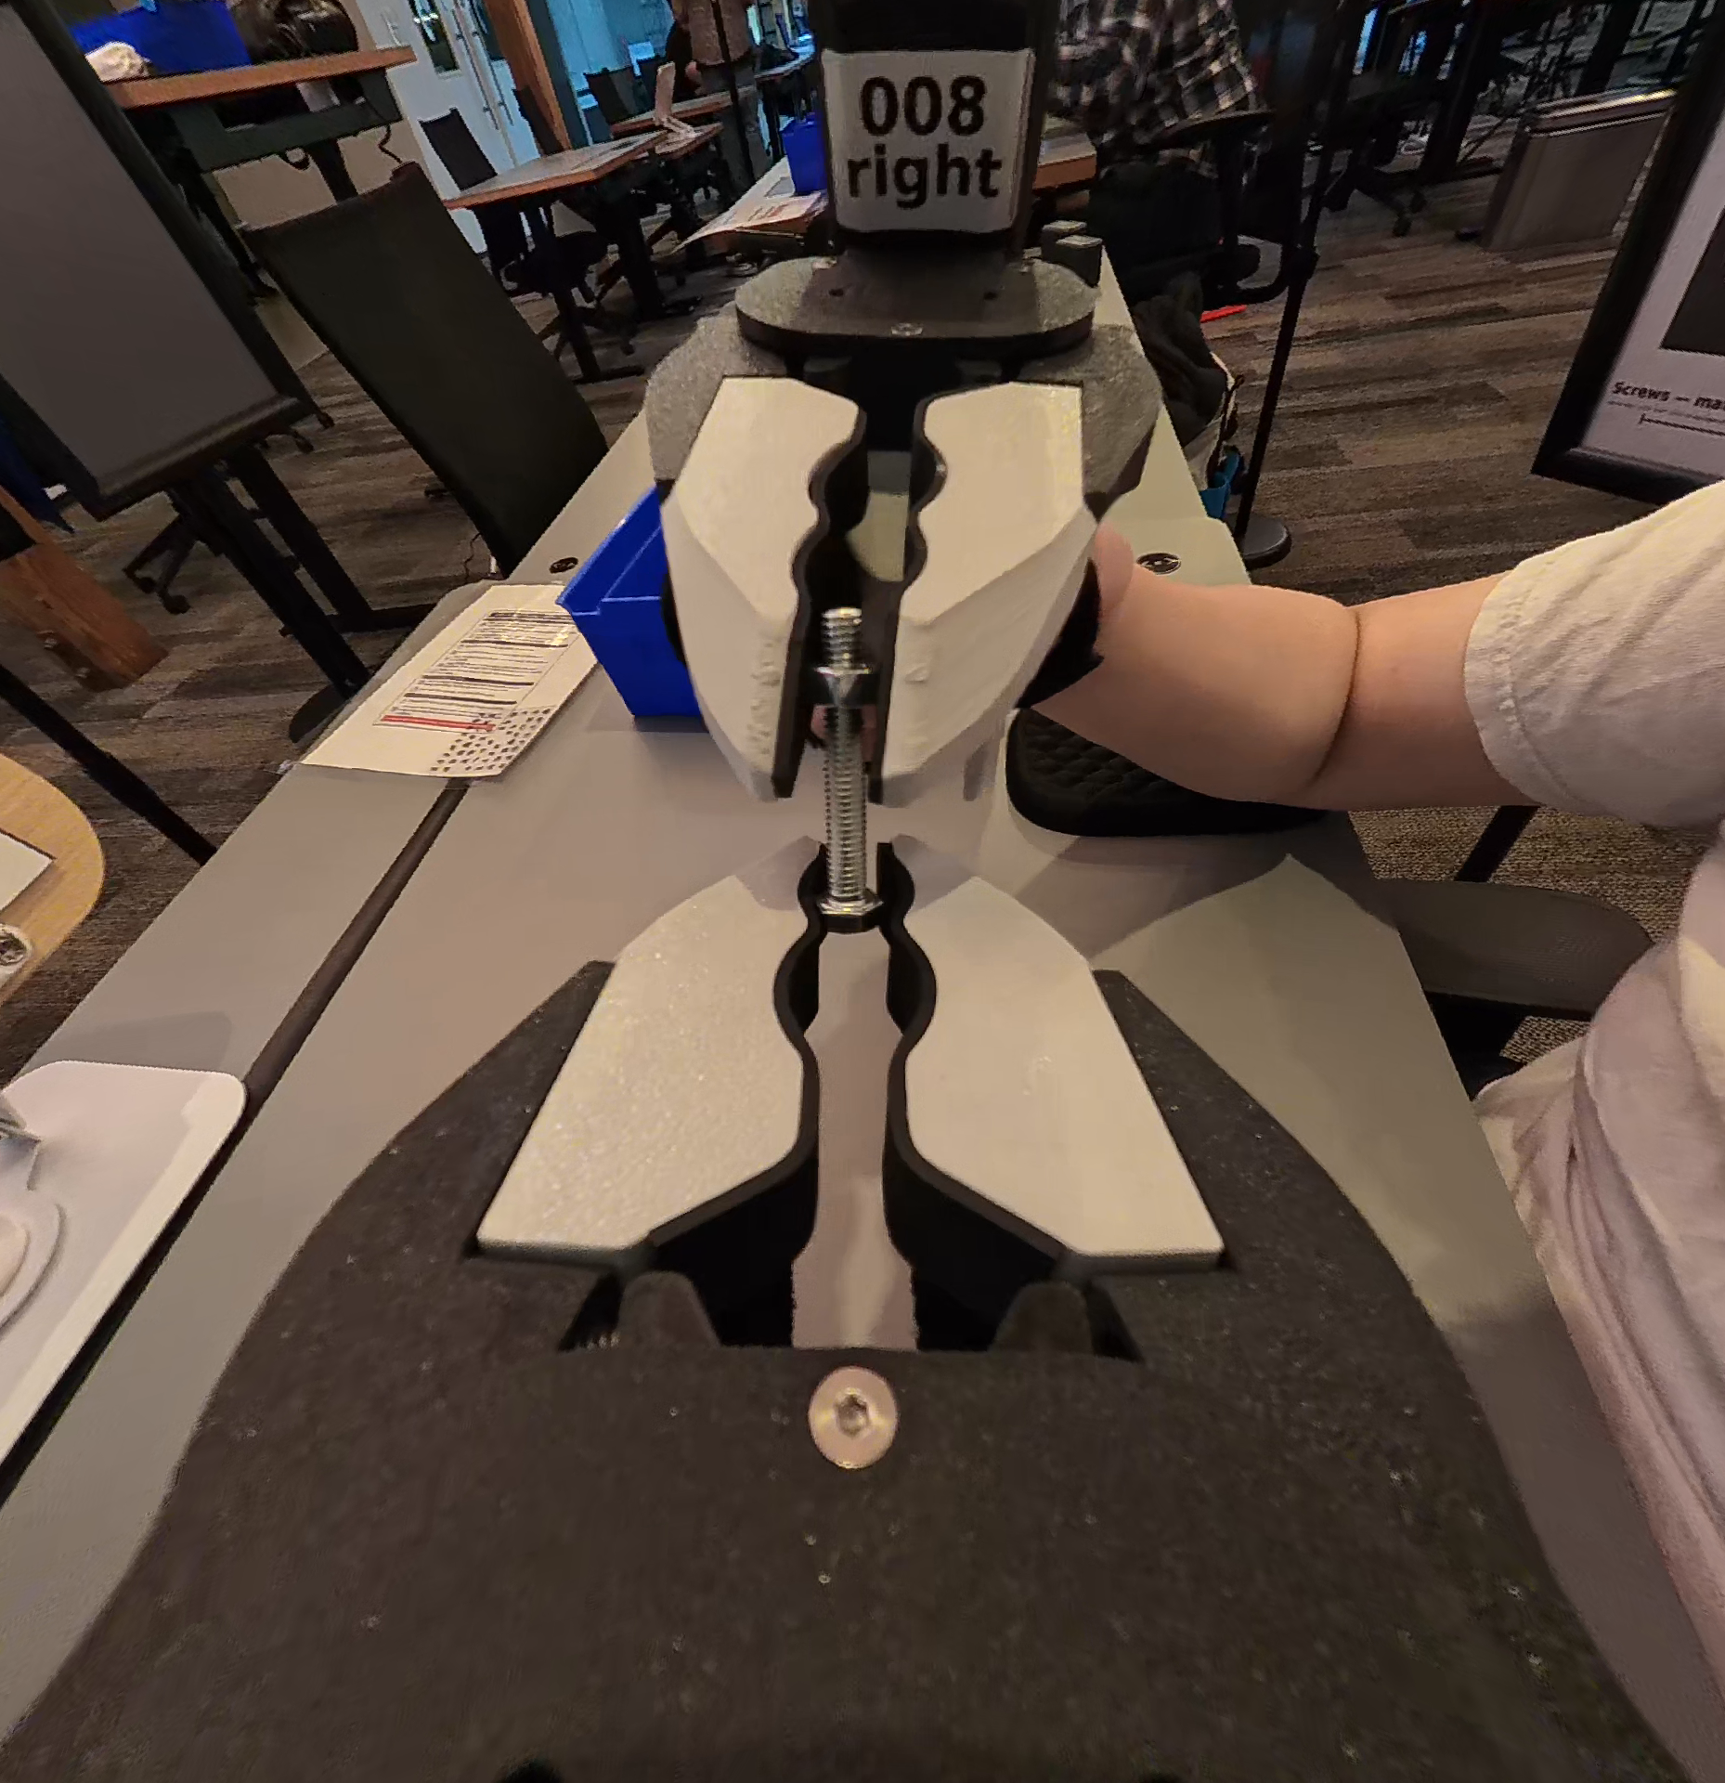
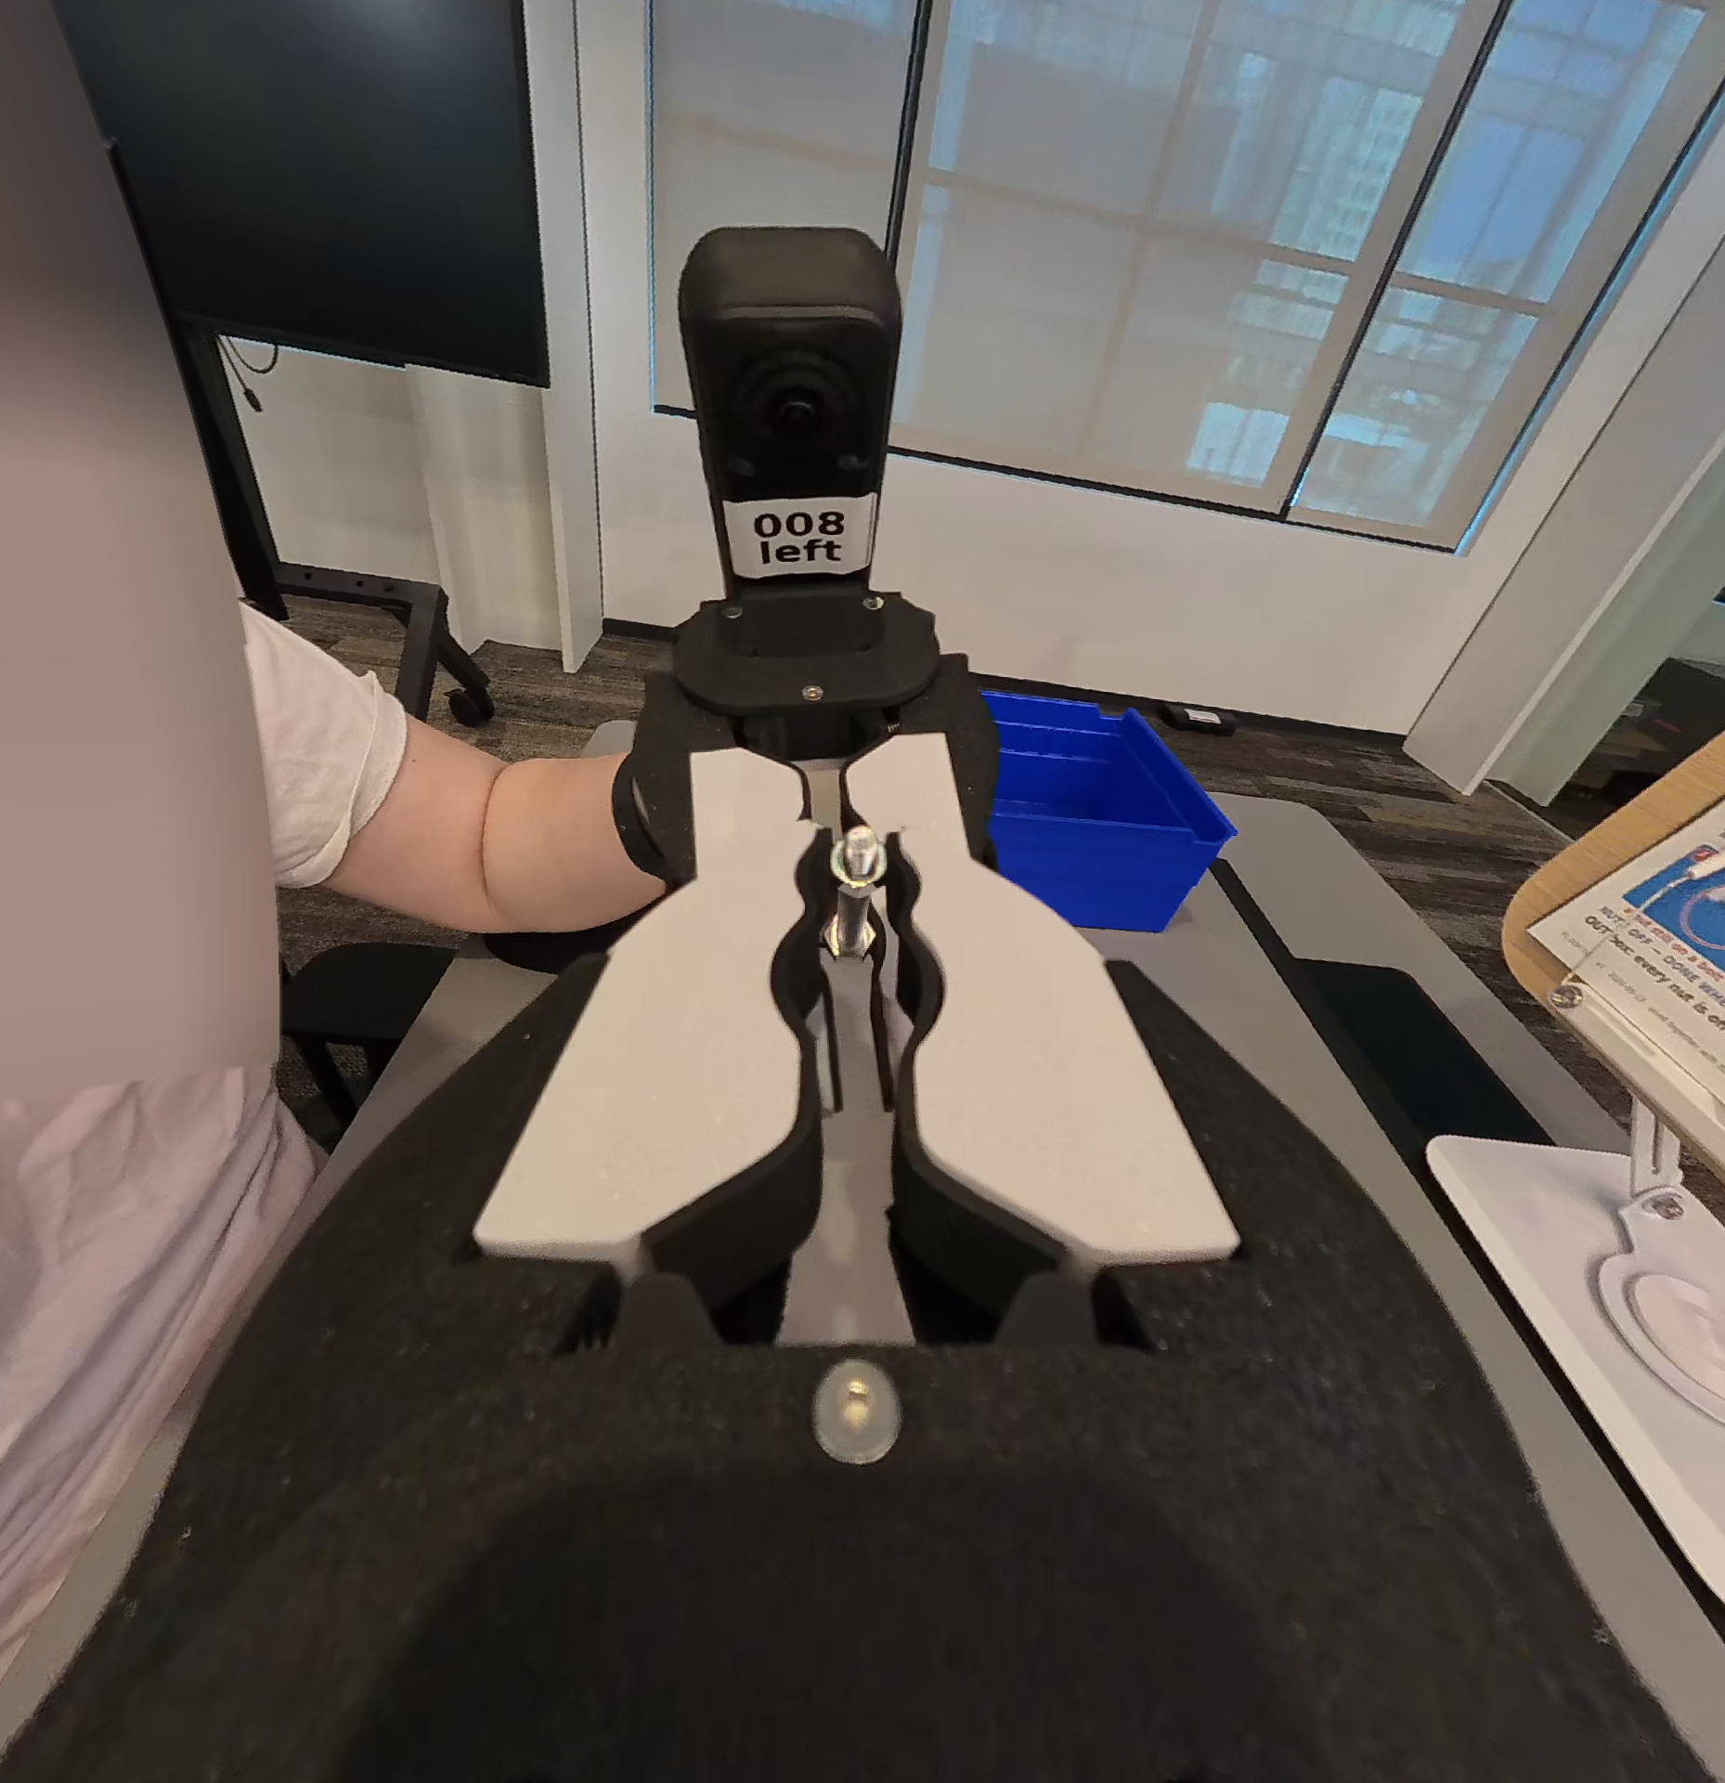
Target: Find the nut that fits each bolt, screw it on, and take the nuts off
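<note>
Facing each other over the grey desk (image 1: pixel 511 926), the two grippers hold one bolt (image 1: pixel 844 801) between them. In the left wrist view the left gripper (image 1: pixel 847 912) has its jaws pinching the bolt's hex head at their tips, and the threaded shank runs away from the camera into the right gripper (image 1: pixel 839 695), whose jaws are pressed onto a nut (image 1: pixel 842 683) sitting partway along the thread, with the bolt's free end poking out beyond it. How firmly the nut is clamped is hard to judge, since the dark pad edges hide its flanks.

The right wrist view looks along the same line from the other end: the right gripper (image 2: pixel 849 941) covers most of the shank, so only the nut (image 2: pixel 847 934), a short stretch of thread and the bolt head (image 2: pixel 859 859) farther off show in the gap. The left gripper (image 2: pixel 854 839) is largely hidden behind those fingers.

Only the right wrist view shows the blue bin (image 2: pixel 1100 830) nearly whole; the left view has it cut off behind the right gripper. What the bin holds cannot be seen. A printed sheet (image 1: pixel 463 685) lies on the desk, seen in the left view alone.
</note>
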The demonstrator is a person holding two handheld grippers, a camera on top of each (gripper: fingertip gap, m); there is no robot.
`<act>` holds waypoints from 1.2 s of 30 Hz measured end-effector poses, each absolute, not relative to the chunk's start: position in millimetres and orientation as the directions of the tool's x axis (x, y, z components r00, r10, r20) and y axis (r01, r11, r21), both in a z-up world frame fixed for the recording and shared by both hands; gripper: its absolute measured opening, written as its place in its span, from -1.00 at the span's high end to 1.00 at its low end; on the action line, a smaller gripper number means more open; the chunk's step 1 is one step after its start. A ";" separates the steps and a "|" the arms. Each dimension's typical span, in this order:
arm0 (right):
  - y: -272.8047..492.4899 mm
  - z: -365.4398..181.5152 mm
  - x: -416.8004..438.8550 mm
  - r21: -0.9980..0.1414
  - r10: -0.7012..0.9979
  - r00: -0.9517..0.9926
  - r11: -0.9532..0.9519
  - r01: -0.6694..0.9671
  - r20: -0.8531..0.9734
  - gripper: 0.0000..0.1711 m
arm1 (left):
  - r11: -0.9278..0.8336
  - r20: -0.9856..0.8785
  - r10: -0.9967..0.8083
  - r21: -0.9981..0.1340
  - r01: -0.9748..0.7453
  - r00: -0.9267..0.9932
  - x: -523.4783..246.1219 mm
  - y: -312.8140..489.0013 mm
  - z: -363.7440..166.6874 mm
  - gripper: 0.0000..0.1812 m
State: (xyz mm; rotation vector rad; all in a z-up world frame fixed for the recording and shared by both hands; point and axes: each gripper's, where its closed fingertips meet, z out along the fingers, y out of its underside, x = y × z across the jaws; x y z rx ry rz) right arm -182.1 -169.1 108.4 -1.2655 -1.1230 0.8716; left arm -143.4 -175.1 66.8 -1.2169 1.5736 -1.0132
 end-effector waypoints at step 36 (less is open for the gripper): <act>-175.2 138.5 -164.9 -0.986 0.978 0.206 0.069 -0.149 0.037 0.79 | 0.011 0.005 -0.977 -0.997 -0.074 -0.212 -143.5 -186.9 92.0 0.96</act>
